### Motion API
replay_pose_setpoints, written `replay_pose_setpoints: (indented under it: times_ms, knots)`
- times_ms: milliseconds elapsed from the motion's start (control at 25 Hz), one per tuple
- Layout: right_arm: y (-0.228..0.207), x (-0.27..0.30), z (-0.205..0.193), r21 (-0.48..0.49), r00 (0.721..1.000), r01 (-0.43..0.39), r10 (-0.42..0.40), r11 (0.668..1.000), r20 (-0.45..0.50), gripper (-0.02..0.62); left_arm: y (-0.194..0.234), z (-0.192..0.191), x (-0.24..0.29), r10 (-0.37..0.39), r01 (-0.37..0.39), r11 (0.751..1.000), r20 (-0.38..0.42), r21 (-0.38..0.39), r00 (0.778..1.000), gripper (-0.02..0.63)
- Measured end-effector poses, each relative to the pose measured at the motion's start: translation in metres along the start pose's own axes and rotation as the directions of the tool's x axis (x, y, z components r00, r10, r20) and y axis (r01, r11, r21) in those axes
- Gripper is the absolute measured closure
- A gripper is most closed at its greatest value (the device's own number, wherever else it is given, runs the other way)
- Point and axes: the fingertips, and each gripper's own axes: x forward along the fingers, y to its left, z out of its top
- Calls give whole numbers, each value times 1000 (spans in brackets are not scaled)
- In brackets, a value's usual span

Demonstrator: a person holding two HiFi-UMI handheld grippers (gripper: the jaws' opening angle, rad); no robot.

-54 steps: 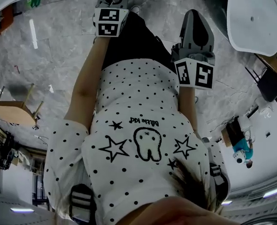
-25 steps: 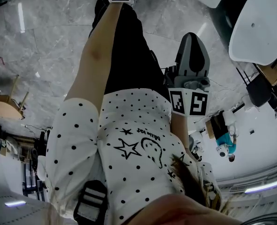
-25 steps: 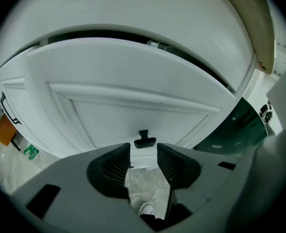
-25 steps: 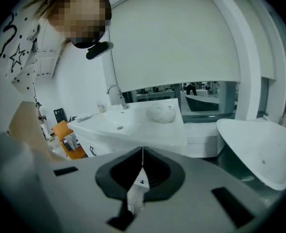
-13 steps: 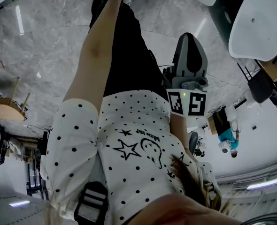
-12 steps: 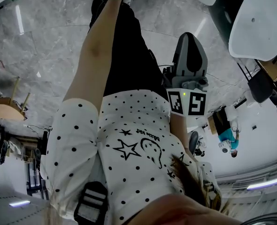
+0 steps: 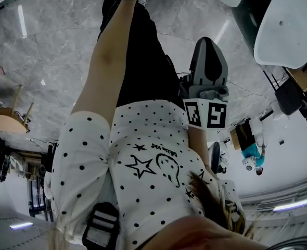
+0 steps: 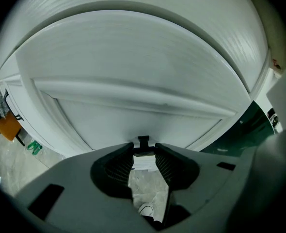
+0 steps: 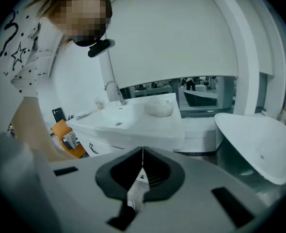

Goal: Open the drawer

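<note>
Just in front of our left gripper (image 8: 143,150) we are facing the white drawer (image 8: 133,113), the spread jaws closing around a small black bit (image 8: 143,140).

No legible txt; shirt (image 7: 143,197) print upside-down, too blurry.

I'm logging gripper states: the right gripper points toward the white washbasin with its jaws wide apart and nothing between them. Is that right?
Not quite: the right gripper view shows the right gripper with its jaws closed together, not wide apart. The rest holds: it points toward the white washbasin, with nothing between the jaws.
</note>
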Motion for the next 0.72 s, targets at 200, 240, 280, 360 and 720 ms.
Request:
replay_pose_setpoints:
  times_ms: [200, 240, 280, 360, 720]
  knots:
    - [-2, 0, -2, 0, 1000, 5, -5, 1000, -7, 581, 1, -1, 1, 11, -11, 1000, 3, -8, 1000, 465]
    - [-2, 0, -2, 0, 1000, 6, -6, 1000, -8, 581, 1, -1, 1, 13, -13, 1000, 3, -10, 1000, 465]
    - [-1, 0, -3, 0, 1000, 6, -6, 1000, -9, 581, 1, -2, 1, 15, -15, 1000, 2, -11, 1000, 465]
    - [0, -1, -3, -2, 1000, 6, -6, 1000, -10, 581, 0, -3, 1, 18, -18, 1000, -3, -13, 1000, 465]
    - [0, 4, -1, -13, 1000, 3, -3, 1000, -9, 581, -2, -8, -4, 15, -15, 1000, -15, -8, 1000, 465]
